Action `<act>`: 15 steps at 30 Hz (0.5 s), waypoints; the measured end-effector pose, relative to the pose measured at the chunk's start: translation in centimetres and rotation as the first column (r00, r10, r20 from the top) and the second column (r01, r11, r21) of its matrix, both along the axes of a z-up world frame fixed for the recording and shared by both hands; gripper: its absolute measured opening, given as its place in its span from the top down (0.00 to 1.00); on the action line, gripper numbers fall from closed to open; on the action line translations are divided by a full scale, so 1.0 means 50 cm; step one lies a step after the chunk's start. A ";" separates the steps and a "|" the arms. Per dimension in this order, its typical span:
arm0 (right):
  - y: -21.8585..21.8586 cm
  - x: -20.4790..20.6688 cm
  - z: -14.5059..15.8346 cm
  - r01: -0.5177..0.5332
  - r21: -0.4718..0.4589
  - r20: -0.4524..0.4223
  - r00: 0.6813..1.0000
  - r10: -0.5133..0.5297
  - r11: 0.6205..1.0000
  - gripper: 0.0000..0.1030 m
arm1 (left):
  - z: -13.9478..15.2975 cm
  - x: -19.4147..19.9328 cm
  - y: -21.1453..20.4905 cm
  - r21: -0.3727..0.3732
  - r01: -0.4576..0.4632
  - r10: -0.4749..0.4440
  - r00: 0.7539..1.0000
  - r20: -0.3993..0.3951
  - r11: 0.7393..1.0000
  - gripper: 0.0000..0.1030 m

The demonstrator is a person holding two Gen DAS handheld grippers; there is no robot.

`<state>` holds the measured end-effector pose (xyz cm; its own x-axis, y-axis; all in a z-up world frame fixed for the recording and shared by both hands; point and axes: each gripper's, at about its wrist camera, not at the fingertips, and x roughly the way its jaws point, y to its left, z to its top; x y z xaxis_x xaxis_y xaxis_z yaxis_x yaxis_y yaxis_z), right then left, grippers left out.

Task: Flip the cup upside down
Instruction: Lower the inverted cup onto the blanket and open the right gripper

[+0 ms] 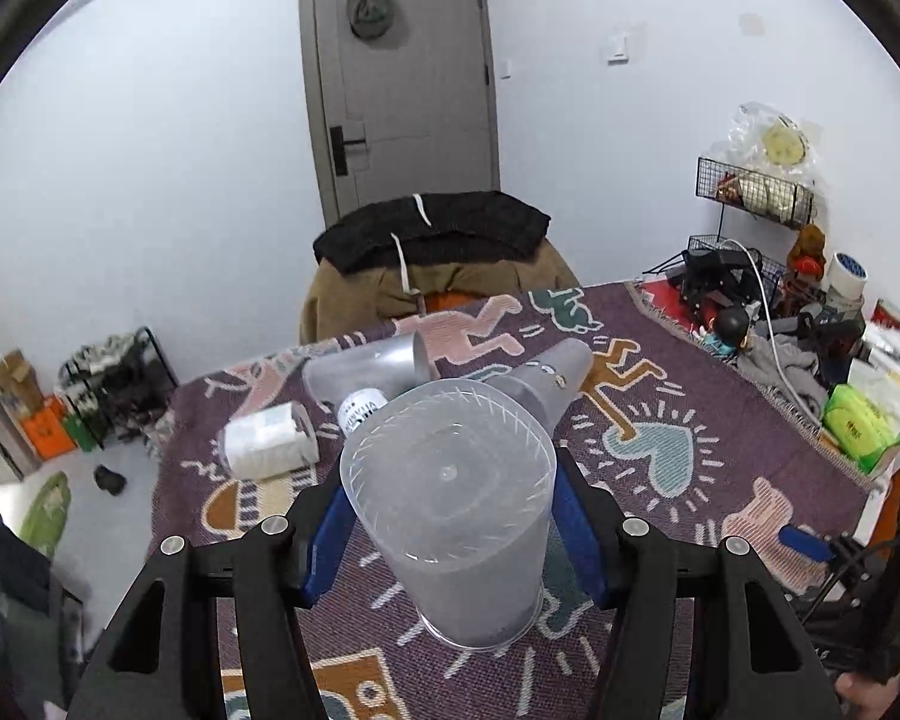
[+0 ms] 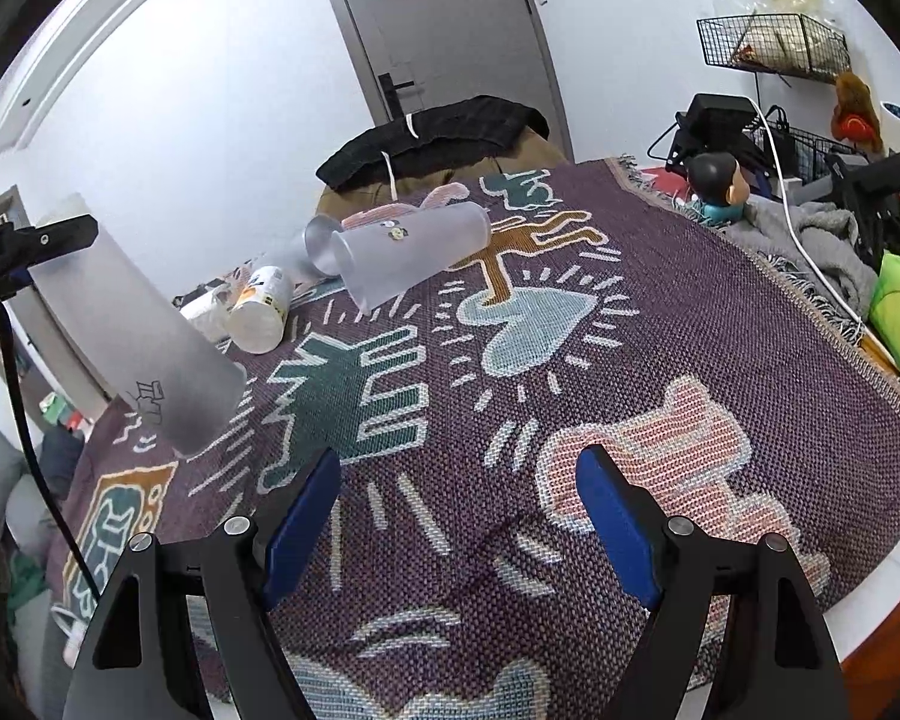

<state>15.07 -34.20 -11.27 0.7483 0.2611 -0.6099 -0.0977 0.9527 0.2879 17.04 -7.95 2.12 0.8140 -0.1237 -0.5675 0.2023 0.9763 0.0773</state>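
Note:
My left gripper (image 1: 450, 516) is shut on a frosted clear cup (image 1: 456, 516), its blue pads pressing both sides. The cup's closed base faces my camera and its open mouth rests low on the patterned cloth (image 1: 720, 420). In the right wrist view the same cup (image 2: 144, 348) stands tilted at the left, mouth on the cloth, held near its top. My right gripper (image 2: 456, 516) is open and empty above the cloth (image 2: 720, 324).
Two more frosted cups (image 1: 546, 378) (image 1: 366, 366) lie on their sides at the back, with a white bottle (image 1: 360, 411) and a paper roll (image 1: 267, 441). Clutter, a green tissue pack (image 1: 864, 426) and wire racks (image 1: 756, 192) fill the right edge. A draped chair (image 1: 432, 258) stands behind.

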 end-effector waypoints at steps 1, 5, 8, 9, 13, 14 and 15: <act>0.001 0.000 0.000 0.000 -0.002 0.000 1.000 0.000 1.000 0.21 | -0.002 -0.004 -0.002 0.003 0.005 -0.005 1.000 0.004 1.000 0.39; 0.002 0.001 -0.006 -0.003 -0.003 -0.009 1.000 0.003 1.000 0.21 | -0.016 -0.011 -0.008 0.000 0.015 -0.015 1.000 -0.001 1.000 0.39; 0.003 0.001 -0.008 -0.007 -0.005 -0.014 1.000 0.007 1.000 0.21 | -0.035 -0.010 -0.013 -0.011 0.024 -0.024 0.999 -0.024 1.000 0.39; 0.003 0.001 -0.009 -0.008 -0.005 -0.016 1.000 0.008 1.000 0.21 | -0.043 -0.008 -0.018 -0.012 0.026 -0.027 0.999 -0.032 1.000 0.39; 0.002 0.003 -0.011 -0.005 -0.006 -0.022 1.000 0.005 1.000 0.21 | -0.069 -0.005 -0.036 0.000 0.032 -0.032 0.998 -0.045 0.999 0.39; 0.002 0.004 -0.012 -0.005 -0.006 -0.024 1.000 0.004 1.000 0.21 | -0.074 -0.004 -0.039 -0.003 0.039 -0.039 0.998 -0.051 0.999 0.39; 0.001 0.004 -0.011 -0.004 -0.007 -0.024 1.000 0.004 1.000 0.21 | -0.077 -0.006 -0.043 0.000 0.041 -0.041 0.998 -0.042 0.999 0.38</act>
